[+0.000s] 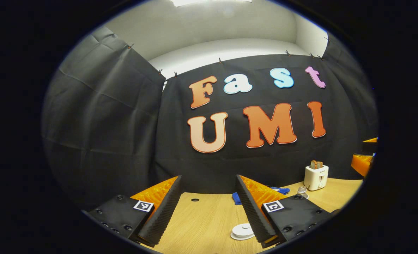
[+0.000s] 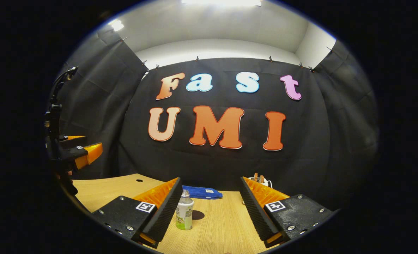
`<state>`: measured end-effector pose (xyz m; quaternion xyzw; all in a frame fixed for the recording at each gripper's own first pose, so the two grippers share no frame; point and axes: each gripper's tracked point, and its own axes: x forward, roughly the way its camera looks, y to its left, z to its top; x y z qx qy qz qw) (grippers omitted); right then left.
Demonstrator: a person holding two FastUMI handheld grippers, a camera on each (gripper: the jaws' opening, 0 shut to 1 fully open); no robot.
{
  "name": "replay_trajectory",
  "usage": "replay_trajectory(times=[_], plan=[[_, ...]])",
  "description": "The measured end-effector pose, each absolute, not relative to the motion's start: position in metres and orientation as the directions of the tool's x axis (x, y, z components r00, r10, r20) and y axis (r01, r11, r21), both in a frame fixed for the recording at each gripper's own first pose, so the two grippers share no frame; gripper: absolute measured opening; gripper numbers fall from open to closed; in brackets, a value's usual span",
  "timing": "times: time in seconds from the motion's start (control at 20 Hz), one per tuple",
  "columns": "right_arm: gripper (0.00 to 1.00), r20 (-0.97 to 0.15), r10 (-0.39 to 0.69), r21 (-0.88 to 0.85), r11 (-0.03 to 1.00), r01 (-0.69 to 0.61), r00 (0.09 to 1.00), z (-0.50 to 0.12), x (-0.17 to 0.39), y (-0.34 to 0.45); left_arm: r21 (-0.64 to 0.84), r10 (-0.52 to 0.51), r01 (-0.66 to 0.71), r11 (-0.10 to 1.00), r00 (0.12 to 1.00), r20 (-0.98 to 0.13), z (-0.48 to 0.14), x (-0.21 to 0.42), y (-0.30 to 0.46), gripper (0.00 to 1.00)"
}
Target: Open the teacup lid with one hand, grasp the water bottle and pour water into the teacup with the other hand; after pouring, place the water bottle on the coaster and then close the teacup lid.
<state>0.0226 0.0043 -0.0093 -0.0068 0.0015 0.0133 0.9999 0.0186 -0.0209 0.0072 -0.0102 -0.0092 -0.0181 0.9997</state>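
While both hand-held grippers, left (image 1: pixel 209 208) and right (image 2: pixel 209 208), hang wide open and empty above the tabletop (image 2: pixel 223 222), left should drop squarely over the white teacup lid (image 1: pixel 243 231), right centre on the upright water bottle (image 2: pixel 184 214) beside its left finger.

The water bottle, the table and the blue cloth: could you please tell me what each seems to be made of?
Water bottle: likely clear plastic; see-through body, pale label wrapped round it.
Table: wood or wood-look laminate, matte; light tone with fine straight grain lines.
Blue cloth: soft fabric, perhaps a towel; folded, slumped edges, small sewn tag.
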Motion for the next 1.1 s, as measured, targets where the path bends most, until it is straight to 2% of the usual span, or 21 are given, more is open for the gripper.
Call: replay_trajectory(times=[0.15,0.3,0.4,0.55,0.75,1.1], plan=[[0.98,-0.004,0.084,0.002,0.997,-0.084,0.996,-0.012,0.036,0.019,-0.03,-0.047,0.048,0.998,0.998,0.044,0.011,0.028,-0.024,0.98],[0.98,-0.019,0.108,0.001,0.994,-0.108,0.994,-0.031,0.054,0.027,-0.083,-0.129,0.134,0.988,0.99,0.065,0.006,0.037,-0.046,0.97],[0.98,-0.074,0.109,0.0,0.994,-0.109,0.991,-0.061,0.067,0.029,-0.117,-0.146,0.15,0.982,0.988,0.046,-0.009,0.049,-0.049,0.97],[0.97,-0.098,0.138,0.021,0.99,-0.136,0.986,-0.082,0.081,0.037,-0.154,-0.175,0.175,0.972,0.984,0.016,-0.038,0.067,-0.058,0.98],[0.97,-0.111,0.159,0.031,0.987,-0.157,0.981,-0.104,0.098,0.04,-0.187,-0.209,0.191,0.964,0.975,-0.08,-0.095,0.082,-0.073,0.97],[0.97,-0.187,0.202,0.008,0.979,-0.204,0.961,-0.147,0.107,0.048,-0.143,-0.287,0.256,0.956,0.917,-0.279,-0.188,0.092,-0.114,0.96]])
